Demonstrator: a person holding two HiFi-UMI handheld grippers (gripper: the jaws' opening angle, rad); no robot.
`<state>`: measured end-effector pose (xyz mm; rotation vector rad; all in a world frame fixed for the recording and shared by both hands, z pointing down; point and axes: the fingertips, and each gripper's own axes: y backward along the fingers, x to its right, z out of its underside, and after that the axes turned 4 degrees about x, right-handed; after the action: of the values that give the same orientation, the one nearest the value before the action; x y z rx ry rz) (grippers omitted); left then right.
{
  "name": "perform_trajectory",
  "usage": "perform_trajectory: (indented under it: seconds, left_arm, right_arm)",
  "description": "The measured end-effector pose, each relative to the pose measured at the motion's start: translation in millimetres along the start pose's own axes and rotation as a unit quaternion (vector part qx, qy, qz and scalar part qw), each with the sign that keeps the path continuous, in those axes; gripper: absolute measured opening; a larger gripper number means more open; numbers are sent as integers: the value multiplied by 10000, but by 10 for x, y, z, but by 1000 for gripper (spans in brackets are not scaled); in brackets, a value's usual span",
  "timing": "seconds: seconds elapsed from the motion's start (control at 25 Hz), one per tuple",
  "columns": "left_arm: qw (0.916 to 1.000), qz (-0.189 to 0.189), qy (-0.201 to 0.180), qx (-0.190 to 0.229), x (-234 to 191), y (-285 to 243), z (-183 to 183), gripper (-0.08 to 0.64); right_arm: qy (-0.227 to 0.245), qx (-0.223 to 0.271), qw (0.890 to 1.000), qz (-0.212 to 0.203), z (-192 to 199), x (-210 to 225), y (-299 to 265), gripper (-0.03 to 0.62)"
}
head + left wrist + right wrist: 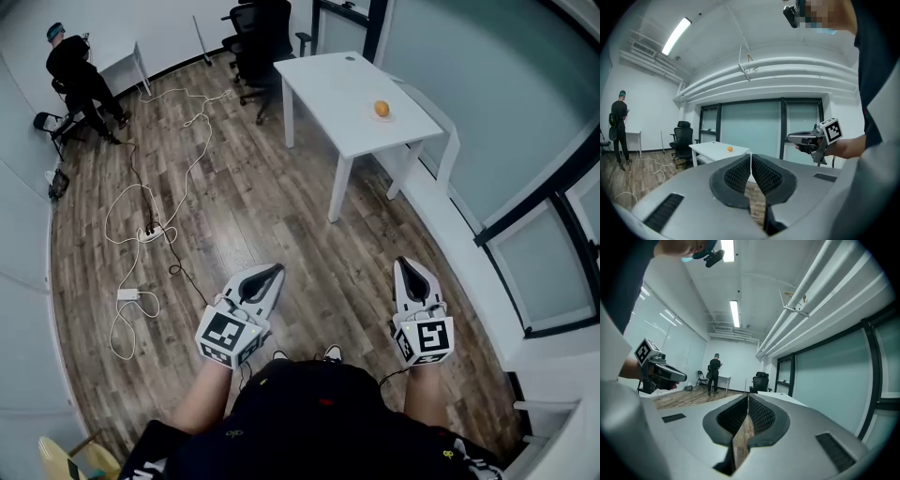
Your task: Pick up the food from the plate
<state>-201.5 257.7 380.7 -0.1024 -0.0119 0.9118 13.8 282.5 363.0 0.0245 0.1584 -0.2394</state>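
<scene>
Fig.: we hold L gripper (270, 274) & R gripper (411, 266) near us, both closed tight, empty; orange food (382, 109) sits on plate (390, 117), far white table (328, 84), right side.

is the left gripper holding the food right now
No, the orange food sits on the white table far ahead, and the left gripper is shut with nothing between its jaws.

Count: 2 grippers, i.e. left gripper (275, 271) and right gripper (406, 263). 1 white table (328, 84). 1 plate (390, 117). 1 orange food item (382, 109). 1 standing person (75, 67).
</scene>
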Motion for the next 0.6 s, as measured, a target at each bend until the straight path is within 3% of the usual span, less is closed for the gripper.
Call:
perform_trajectory:
  seconds: [0.24,0.6]
  left_arm:
    - [10000,45,-26,-59,125,-127,16,26]
    - [10000,-11,-80,-38,573,-578,-11,26]
  right_arm:
    - [-34,-59,10000,-4,55,161,48,28]
    - [-137,-152,9998,-57,288,796,206,28]
